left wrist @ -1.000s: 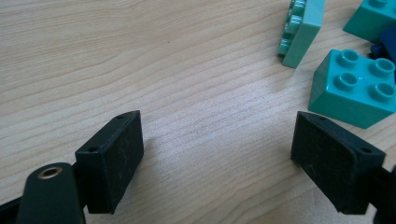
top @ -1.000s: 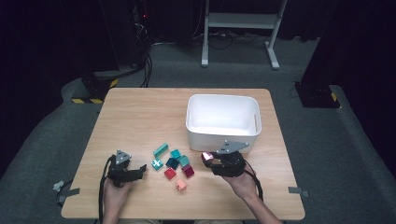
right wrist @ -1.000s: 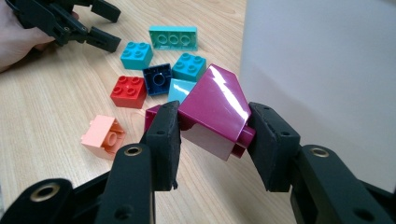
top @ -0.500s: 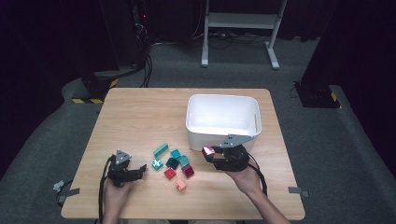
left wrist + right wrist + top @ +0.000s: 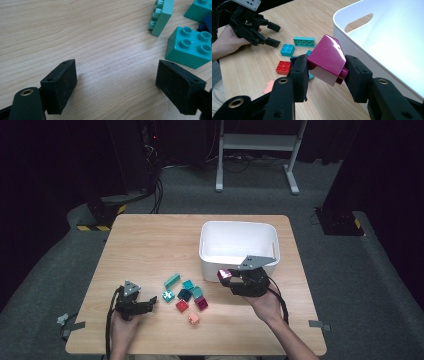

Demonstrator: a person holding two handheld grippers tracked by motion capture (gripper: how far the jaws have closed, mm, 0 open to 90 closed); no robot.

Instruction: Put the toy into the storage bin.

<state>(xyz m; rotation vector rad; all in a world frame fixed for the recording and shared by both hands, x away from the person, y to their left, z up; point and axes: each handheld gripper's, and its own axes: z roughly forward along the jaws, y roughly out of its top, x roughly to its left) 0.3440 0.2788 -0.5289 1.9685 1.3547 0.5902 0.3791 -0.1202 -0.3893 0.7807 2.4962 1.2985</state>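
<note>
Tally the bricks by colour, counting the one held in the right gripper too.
Teal bricks: 4
Dark blue brick: 1
Red brick: 1
Magenta bricks: 2, one held in the right gripper
Pink brick: 1
Total: 9

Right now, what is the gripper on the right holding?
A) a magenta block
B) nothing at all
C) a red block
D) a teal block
A: the right gripper is clamped on a magenta block, lifted off the table beside the white bin, while the red and teal blocks lie on the table.
</note>
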